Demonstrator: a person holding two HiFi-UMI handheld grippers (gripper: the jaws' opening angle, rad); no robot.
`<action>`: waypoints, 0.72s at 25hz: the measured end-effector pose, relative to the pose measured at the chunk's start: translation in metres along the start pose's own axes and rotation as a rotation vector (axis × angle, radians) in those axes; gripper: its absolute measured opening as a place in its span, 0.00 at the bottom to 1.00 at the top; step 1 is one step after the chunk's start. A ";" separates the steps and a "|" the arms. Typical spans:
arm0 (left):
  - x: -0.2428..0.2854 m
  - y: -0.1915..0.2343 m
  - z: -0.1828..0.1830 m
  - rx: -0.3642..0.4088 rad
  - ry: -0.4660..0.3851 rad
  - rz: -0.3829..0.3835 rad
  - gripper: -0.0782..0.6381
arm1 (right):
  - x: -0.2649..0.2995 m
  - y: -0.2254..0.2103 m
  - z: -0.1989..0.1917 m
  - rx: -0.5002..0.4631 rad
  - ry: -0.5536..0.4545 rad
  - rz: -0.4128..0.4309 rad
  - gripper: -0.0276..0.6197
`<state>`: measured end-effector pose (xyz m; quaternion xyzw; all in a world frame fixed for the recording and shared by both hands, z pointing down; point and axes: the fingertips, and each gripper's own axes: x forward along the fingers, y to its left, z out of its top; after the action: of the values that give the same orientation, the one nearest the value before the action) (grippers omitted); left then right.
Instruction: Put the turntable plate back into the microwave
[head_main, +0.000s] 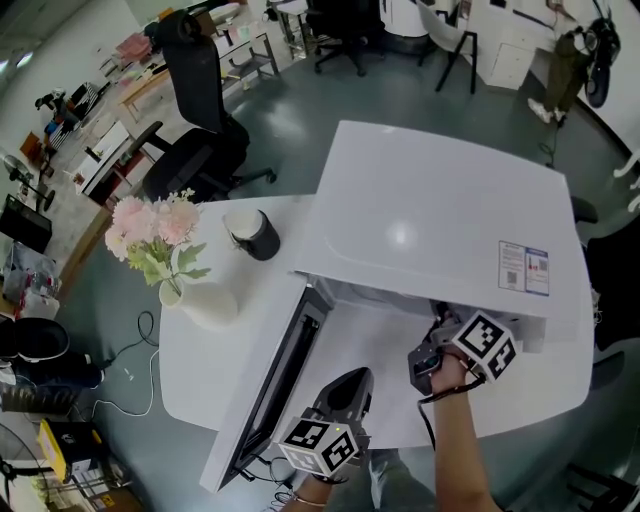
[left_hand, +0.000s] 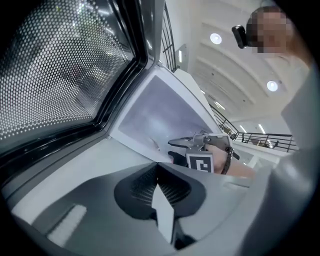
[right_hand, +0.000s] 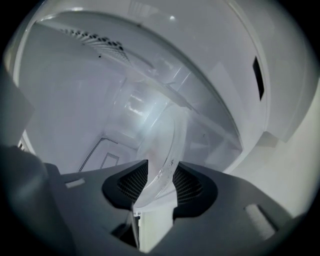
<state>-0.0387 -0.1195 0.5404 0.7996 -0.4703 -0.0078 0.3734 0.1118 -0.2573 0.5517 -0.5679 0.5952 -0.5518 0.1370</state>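
The plate (right_hand: 165, 130) is inside the microwave (head_main: 440, 210), its rim between the right gripper's (right_hand: 155, 175) wide-parted jaws, apparently let go; only withdrawing seems left. The left gripper (left_hand: 159, 186) is closed and empty.

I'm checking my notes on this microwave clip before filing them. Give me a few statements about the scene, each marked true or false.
1. The door of the microwave stands open. True.
2. The left gripper has its jaws wide apart. False: they are together, with nothing between them.
3. The glass turntable plate stands between the jaws of the right gripper. True.
4. The vase of flowers sits on top of the microwave. False: it stands on the table, beside the open door.
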 end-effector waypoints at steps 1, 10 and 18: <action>0.000 0.000 0.000 0.000 0.000 0.000 0.11 | 0.000 0.000 -0.001 -0.014 0.008 -0.007 0.26; -0.003 -0.002 -0.004 -0.008 0.000 -0.004 0.11 | -0.002 0.000 -0.007 -0.076 0.063 -0.030 0.26; -0.005 -0.004 -0.005 -0.014 -0.006 -0.006 0.11 | -0.003 0.000 -0.011 -0.154 0.122 -0.065 0.26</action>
<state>-0.0366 -0.1114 0.5395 0.7985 -0.4688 -0.0145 0.3774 0.1043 -0.2496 0.5547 -0.5613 0.6243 -0.5420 0.0385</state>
